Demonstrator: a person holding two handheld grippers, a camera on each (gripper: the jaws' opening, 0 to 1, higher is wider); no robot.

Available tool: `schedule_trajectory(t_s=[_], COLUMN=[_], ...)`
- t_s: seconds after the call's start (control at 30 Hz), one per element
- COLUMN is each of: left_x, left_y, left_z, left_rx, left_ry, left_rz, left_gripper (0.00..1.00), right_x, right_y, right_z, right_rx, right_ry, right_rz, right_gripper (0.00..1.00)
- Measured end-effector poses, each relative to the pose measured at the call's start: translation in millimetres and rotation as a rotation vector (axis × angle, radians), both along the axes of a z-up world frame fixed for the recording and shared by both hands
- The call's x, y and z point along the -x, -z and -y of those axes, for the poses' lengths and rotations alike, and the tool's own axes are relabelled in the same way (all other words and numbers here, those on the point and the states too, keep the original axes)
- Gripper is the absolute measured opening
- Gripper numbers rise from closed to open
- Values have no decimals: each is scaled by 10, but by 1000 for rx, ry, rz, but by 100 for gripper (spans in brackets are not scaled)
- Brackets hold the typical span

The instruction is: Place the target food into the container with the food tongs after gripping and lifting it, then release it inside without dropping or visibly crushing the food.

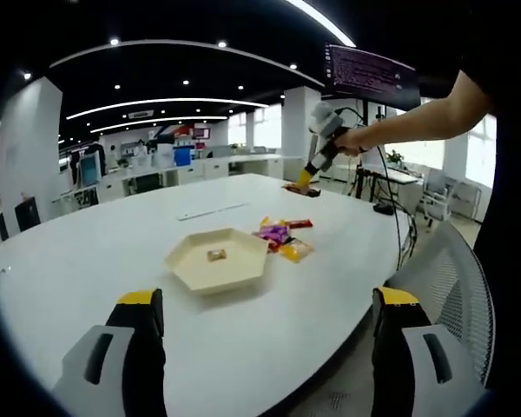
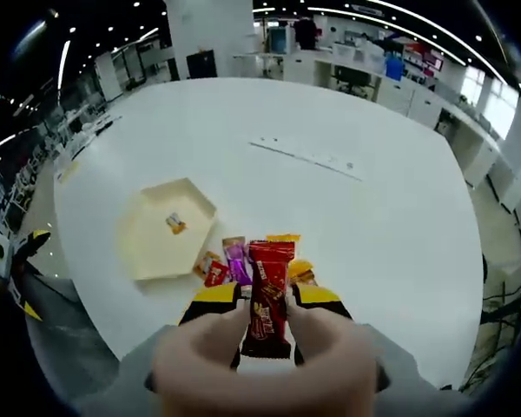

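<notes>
A red snack bar (image 2: 270, 261) in its wrapper is clamped upright between the yellow-tipped jaws of my right gripper (image 2: 265, 302), high above the table. In the left gripper view a person's hand holds that right gripper (image 1: 310, 176) over the far side of the table, with the red packet (image 1: 300, 188) hanging at its tip. A cream hexagonal tray (image 2: 148, 248) lies below with one small wrapped snack (image 2: 175, 223) in it. A pile of wrapped snacks (image 2: 234, 261) lies beside the tray. My left gripper (image 1: 269, 304) stands open near the table's edge, facing the tray (image 1: 195, 271).
The round white table (image 2: 373, 226) carries a long white power strip (image 2: 306, 157) past the tray. A grey mesh office chair (image 1: 451, 278) stands at the table's right edge. Desks, monitors and a screen (image 1: 371, 76) fill the office behind.
</notes>
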State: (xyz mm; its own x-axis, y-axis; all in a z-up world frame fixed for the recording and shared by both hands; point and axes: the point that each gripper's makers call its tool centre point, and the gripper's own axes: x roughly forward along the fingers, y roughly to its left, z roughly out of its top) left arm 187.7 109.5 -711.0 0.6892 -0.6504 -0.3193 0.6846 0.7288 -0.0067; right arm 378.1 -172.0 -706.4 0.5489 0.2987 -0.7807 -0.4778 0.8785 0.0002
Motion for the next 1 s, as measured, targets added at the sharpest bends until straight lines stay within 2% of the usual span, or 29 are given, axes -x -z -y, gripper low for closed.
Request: schedule_trajectory(t_s=[1.0], left_x=[12], left_y=[-52], left_z=[-11], left_rx=[36], left_ry=[-16], left_rz=[14], left_gripper=[94], right_x=[-90], right_y=[-82], right_z=[-709], right_rx=[-10], right_ry=[-101], right_rz=[-10], right_gripper=[23])
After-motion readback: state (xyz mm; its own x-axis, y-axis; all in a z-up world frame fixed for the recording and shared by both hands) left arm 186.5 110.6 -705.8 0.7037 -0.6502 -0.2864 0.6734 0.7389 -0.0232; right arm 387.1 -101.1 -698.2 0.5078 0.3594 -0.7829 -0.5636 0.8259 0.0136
